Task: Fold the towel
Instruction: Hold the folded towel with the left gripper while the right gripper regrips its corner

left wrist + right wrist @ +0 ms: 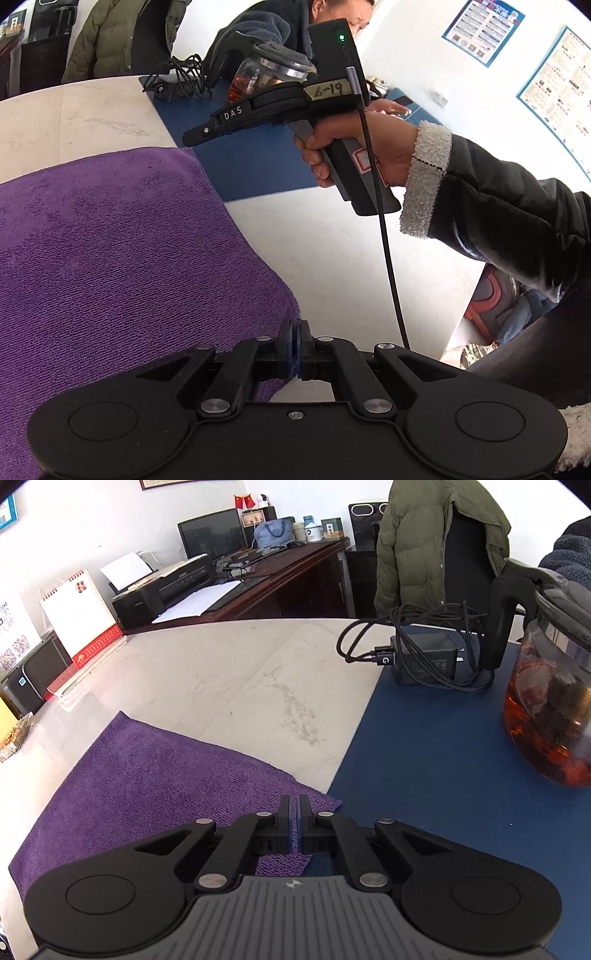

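A purple towel [110,240] lies flat on the pale marble table [74,110]. My left gripper [294,326] is shut, its fingertips pinching the towel's near right corner at the edge. In the same view a hand holds my right gripper [190,137], its tip down at the towel's far right corner. The right wrist view shows the right gripper [294,801] shut on that corner of the towel [147,775], where cloth meets the blue mat [424,757]. The cloth passes under both fingers.
On the blue mat stand a glass teapot of dark tea [546,709] and a black charger with coiled cable [424,661]. A desk calendar [81,616] stands at the table's far left. A person sits behind the table [258,26]. The table's edge [461,295] drops off at right.
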